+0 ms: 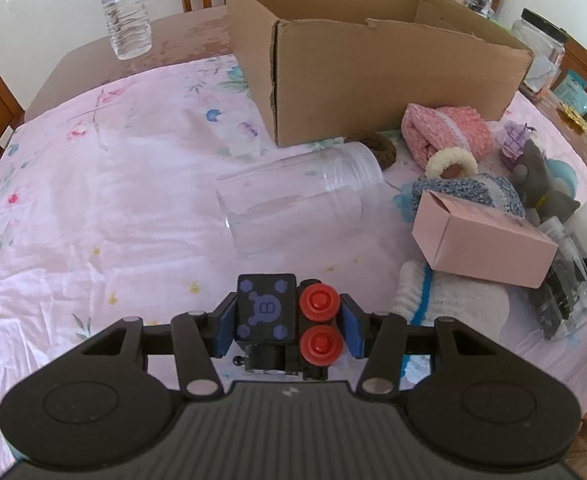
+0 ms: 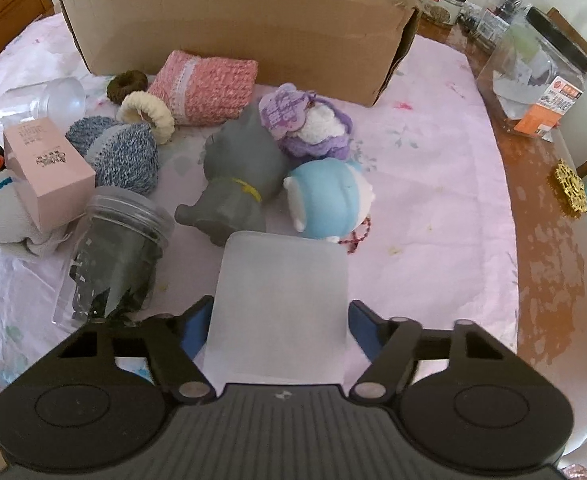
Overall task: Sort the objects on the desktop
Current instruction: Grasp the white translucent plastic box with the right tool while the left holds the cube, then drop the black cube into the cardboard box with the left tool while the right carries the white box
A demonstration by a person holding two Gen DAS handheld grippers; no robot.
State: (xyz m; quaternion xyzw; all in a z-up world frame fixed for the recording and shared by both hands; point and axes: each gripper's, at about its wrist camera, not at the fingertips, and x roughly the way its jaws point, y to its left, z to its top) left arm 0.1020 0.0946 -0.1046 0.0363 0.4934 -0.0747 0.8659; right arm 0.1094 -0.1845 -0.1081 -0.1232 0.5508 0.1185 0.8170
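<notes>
Two grippers are loaded at this moment. The left gripper (image 1: pixel 287 322), at lower centre of its view, is clamped on a black toy block (image 1: pixel 269 312) with purple markings and two red knobs, held above the pink floral tablecloth (image 1: pixel 113 200). The right gripper (image 2: pixel 279 320), at lower centre of its view, grips a frosted translucent cup (image 2: pixel 279 304) between its blue pads, jaws set fairly wide around it.

The cardboard box (image 2: pixel 229 28), open-topped, stands at the upper centre of both views. Unsorted items lie in front of it: a clear jar (image 1: pixel 297 196) on its side at centre of the left view, a pink carton (image 1: pixel 481 240) at right, a pink knitted piece (image 2: pixel 205 88), a grey toy (image 2: pixel 241 176), a light blue toy (image 2: pixel 329 200) and a jar of dark contents (image 2: pixel 117 256) at lower left of the right view.

Judgement: the step in hand is carrying picked items toward the box. The next move calls for lifting each load over the box's near wall before release, clearing the clutter beneath.
</notes>
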